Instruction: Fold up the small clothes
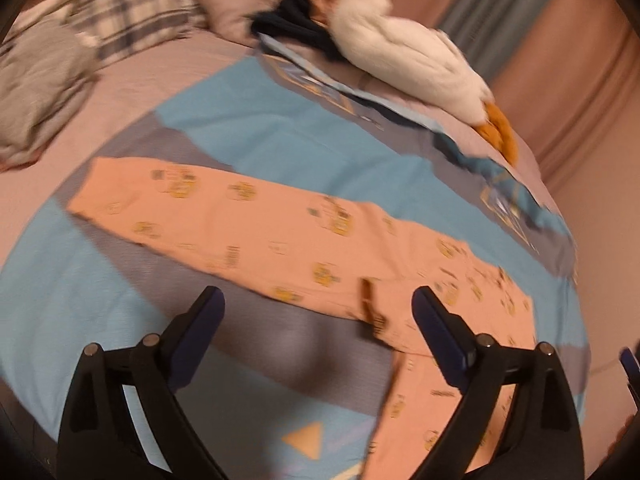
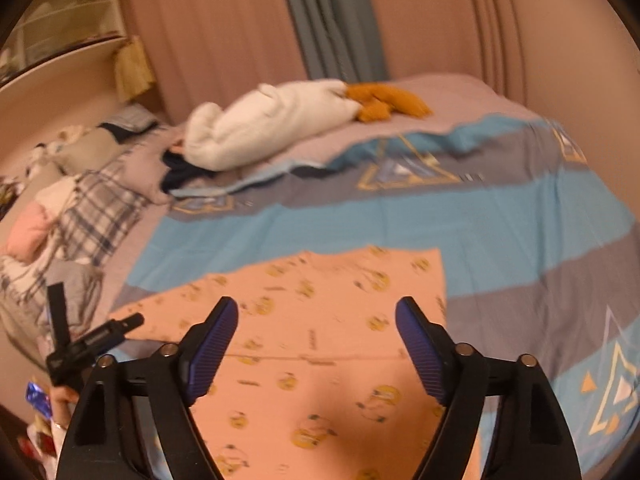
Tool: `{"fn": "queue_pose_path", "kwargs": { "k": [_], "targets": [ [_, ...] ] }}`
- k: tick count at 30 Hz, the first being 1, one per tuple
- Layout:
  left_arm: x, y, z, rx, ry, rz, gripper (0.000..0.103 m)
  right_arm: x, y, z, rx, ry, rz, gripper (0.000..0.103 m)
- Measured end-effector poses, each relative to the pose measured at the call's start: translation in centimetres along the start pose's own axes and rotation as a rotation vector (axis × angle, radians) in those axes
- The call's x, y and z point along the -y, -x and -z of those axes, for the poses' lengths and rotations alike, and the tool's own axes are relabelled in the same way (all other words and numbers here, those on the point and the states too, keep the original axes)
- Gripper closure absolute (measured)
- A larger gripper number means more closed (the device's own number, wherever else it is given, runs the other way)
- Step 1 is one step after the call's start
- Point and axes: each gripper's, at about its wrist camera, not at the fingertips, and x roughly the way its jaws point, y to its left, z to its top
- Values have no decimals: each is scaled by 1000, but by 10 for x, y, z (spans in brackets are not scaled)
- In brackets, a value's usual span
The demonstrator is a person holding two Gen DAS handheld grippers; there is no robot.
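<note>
Small peach-pink trousers with yellow cartoon prints (image 1: pixel 280 236) lie flat on the bed, one leg stretching left and the waist end lower right. My left gripper (image 1: pixel 318 300) is open and empty, hovering above the near edge of the trousers. In the right wrist view the trousers (image 2: pixel 320 320) fill the lower middle. My right gripper (image 2: pixel 316 308) is open and empty above the cloth. The left gripper's body (image 2: pixel 84 344) shows at the left edge of the right wrist view.
A blue and grey patterned bedspread (image 1: pixel 248 128) covers the bed. A white plush duck with orange feet (image 1: pixel 408 52) lies at the far side on dark clothes (image 1: pixel 296 20). Plaid and grey pillows (image 1: pixel 120 12) lie at the far left. Curtains (image 2: pixel 320 16) hang behind.
</note>
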Motion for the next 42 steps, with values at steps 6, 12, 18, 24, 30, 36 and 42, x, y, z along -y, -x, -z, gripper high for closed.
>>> {"fn": "queue_pose_path", "kwargs": {
  "k": [6,12,18,24,30,36,42],
  "targets": [
    [-48,0,1,18,150,-98,8,-25,-10,1,24,38,-28,3],
    [-89,-8,-2,39,250,-183,8,-33,-32,14,-41,25,-16,3],
    [-135,-25,-5,17,374,-178,17,-26,-41,26,-93,-3,-1,3],
    [-155,-24,-11,73,442,-154,25,-17,-45,29,-120,-37,20,3],
    [-176,-29,-21,129,520,-118,43,-13,-53,32,-146,-47,39,3],
    [-197,-43,-22,160,626,-41,97,-10,-61,34,-172,-62,38,3],
    [-177,-23,-30,217,604,-40,98,-7,-62,32,-179,-55,46,3]
  ]
}}
